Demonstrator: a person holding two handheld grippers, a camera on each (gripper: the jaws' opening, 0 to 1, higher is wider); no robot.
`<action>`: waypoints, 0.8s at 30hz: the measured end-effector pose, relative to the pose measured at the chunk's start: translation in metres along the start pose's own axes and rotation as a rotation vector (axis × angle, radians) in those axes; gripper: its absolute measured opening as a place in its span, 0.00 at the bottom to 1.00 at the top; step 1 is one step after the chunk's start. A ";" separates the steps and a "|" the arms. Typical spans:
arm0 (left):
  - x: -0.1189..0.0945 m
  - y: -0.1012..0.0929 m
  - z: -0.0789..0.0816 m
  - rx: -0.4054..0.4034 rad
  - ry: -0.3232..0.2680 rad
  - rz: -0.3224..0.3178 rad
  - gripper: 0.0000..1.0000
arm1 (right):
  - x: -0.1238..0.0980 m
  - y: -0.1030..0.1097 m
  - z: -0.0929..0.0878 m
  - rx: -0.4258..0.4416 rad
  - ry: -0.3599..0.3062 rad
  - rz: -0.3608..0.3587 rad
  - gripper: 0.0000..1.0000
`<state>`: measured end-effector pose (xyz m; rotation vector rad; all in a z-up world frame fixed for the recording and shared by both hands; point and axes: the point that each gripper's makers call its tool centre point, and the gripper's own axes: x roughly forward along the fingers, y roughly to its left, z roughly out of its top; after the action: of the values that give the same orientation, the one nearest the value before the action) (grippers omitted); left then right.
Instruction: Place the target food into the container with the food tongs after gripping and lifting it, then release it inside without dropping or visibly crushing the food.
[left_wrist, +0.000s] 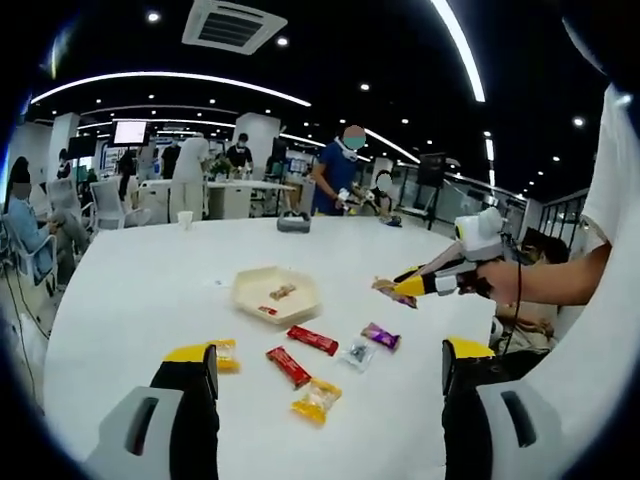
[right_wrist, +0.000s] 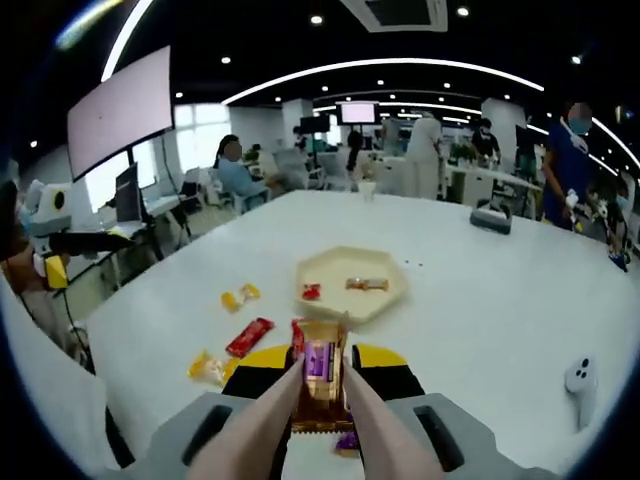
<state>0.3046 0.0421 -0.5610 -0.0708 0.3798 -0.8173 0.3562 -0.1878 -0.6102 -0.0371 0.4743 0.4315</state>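
I'm looking into a big open-plan office or lab: a black ceiling with curved white light strips (left_wrist: 170, 80), a square ceiling air vent (left_wrist: 234, 24), wall-mounted screens (right_wrist: 118, 112), white desks with seated people (right_wrist: 240, 170), and a broad white round surface (left_wrist: 150, 290).

Bare table (right_wrist: 480, 300) around tray (right_wrist: 352, 285); snack packets (left_wrist: 312, 340) scattered near side.
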 end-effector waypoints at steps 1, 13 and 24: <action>-0.001 0.001 0.000 -0.005 -0.004 0.004 0.93 | 0.001 -0.001 0.001 0.003 -0.003 0.001 0.22; -0.020 0.004 -0.013 -0.026 0.011 0.007 0.93 | 0.006 0.008 0.002 0.009 -0.003 0.001 0.22; -0.024 0.000 -0.025 -0.020 0.022 -0.027 0.93 | 0.007 0.013 0.009 0.053 -0.012 -0.025 0.21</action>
<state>0.2811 0.0617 -0.5774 -0.0855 0.4082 -0.8412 0.3605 -0.1721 -0.6045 0.0111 0.4727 0.3938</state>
